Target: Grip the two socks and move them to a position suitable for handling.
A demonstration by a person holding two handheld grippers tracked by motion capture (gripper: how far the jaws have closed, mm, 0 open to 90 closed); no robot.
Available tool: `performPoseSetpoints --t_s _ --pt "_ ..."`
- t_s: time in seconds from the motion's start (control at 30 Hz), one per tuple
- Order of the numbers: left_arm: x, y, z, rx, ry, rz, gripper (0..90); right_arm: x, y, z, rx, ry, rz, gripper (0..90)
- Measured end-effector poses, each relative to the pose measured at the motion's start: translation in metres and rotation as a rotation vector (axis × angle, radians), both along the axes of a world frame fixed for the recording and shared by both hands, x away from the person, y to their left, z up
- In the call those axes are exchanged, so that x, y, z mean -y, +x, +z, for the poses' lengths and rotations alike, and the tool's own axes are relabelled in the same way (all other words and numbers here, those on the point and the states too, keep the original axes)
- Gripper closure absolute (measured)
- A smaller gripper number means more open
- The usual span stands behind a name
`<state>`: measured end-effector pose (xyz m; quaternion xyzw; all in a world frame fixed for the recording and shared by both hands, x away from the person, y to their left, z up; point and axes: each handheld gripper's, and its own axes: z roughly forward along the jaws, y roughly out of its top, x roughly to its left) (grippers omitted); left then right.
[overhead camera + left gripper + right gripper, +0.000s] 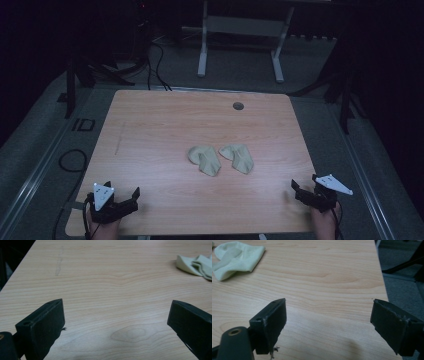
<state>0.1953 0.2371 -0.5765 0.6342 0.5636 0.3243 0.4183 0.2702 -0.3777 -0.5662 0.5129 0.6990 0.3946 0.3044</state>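
We see two pale green socks at centre frame on the desk. Left claw and right claw, both spread and empty, rest at the bottom corners, seemingly awaiting a start.

Bare wood of the table lies ahead of my left gripper and my right gripper, both with jaws spread. Only obstacles: two pale socks, left sock and right sock, just beside each other mid-table. Cable hole near far edge.
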Motion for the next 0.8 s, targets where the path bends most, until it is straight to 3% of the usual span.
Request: performPoseSetpoints --t_s 0.17,0.33,0.57,0.63,0.67,0.8 --pt "0.002 0.001 -0.001 0.004 0.007 -0.021 1.1 0.0 0.002 -0.001 -0.018 -0.005 0.002 13.2" --pt "0.007 0.001 0.002 0.032 0.019 -0.045 1.1 -0.002 0.003 0.002 -0.017 -0.011 0.0 13.5" --pt "0.012 0.0 0.004 0.058 0.02 -0.071 1.1 -0.012 0.01 0.01 -0.053 0.006 0.024 12.6" --pt "0.013 -0.001 0.005 0.059 0.022 -0.082 1.1 -0.02 0.013 0.012 -0.064 -0.005 0.065 12.5" --pt "0.014 -0.001 0.005 0.053 0.037 -0.086 1.1 -0.025 0.016 0.013 -0.093 -0.021 0.088 12.6" --pt "0.017 0.0 0.004 0.028 0.043 -0.106 1.1 -0.043 0.028 0.014 -0.154 -0.01 0.163 12.7"
